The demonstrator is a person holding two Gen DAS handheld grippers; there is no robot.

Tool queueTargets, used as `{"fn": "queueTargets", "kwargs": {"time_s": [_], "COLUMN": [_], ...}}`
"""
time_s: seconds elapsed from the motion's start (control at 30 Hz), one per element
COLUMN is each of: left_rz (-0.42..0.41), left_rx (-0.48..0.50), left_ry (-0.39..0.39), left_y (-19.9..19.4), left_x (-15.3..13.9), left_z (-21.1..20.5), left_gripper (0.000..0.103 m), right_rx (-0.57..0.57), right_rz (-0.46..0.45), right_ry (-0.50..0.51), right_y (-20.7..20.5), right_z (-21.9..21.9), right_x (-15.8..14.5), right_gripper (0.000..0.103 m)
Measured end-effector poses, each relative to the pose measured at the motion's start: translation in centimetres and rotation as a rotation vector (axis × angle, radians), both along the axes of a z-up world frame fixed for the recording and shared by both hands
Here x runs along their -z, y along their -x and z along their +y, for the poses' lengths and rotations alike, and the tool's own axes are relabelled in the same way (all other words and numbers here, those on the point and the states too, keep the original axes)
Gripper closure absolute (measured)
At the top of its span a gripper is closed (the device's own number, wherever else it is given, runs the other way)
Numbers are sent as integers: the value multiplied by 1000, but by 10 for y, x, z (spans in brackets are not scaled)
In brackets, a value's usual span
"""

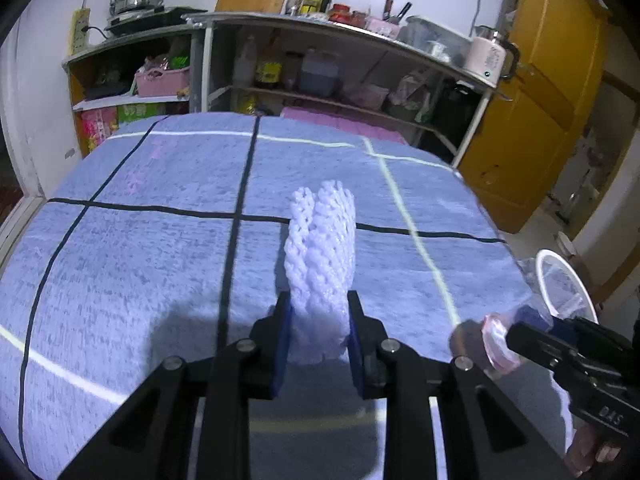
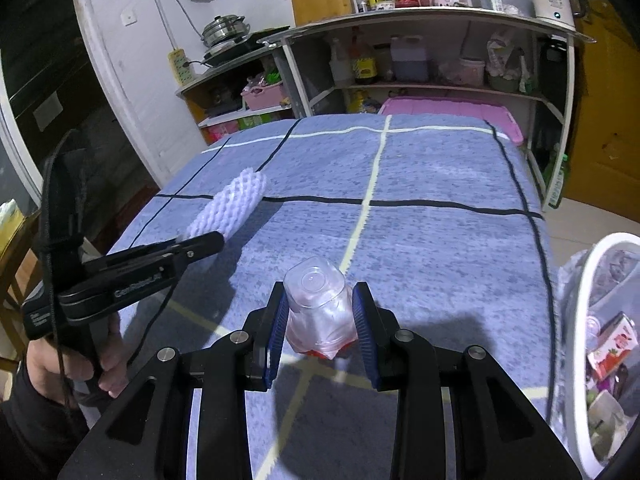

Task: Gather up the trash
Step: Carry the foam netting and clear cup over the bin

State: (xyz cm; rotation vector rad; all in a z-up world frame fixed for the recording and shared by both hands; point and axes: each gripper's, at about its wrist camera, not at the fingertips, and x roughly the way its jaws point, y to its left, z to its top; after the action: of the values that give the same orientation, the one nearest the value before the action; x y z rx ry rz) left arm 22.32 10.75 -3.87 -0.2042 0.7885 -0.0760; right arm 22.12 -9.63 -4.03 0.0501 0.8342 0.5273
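My left gripper (image 1: 318, 320) is shut on a white foam fruit net (image 1: 322, 256) and holds it above the blue checked tablecloth (image 1: 160, 248). The net also shows at the left in the right wrist view (image 2: 232, 206). My right gripper (image 2: 320, 308) is shut on a crumpled clear plastic bottle (image 2: 318, 308) with its base pointing forward. The bottle also shows at the right in the left wrist view (image 1: 498, 340). A white trash bin (image 2: 596, 264) lined with a bag stands off the table's right edge and holds several wrappers.
A metal shelf unit (image 1: 360, 40) with bottles, jars and a kettle stands behind the table. A pink lidded box (image 2: 452, 110) sits at the table's far edge. A yellow door (image 1: 540, 100) is at the right.
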Motion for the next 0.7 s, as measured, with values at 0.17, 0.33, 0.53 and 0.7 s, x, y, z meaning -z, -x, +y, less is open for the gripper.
{"fn": "queueTargets", "kwargs": {"time_s": [0.17,0.33,0.53,0.7], "left_rz": [-28,-54,-91,-109], "left_rx": [27,48,86,127], "left_ry": [7,16,23,21], "left_y": [24,47,73,87], "left_x": [-13,-26,-44,-54], "left_z": [-20,-39,-66,-89], "left_gripper": [77,77,77,77], "right_rx": [21,44,76,103], "right_rz": [-24,-43,-68,-91], "right_ry": [9,8,3,-2], "right_y": [15,32,54,72], "right_z": [-15,-34,-59,-80], "right_x": [-10,-20,-32,-42], "right_gripper": [69,69,69,69]}}
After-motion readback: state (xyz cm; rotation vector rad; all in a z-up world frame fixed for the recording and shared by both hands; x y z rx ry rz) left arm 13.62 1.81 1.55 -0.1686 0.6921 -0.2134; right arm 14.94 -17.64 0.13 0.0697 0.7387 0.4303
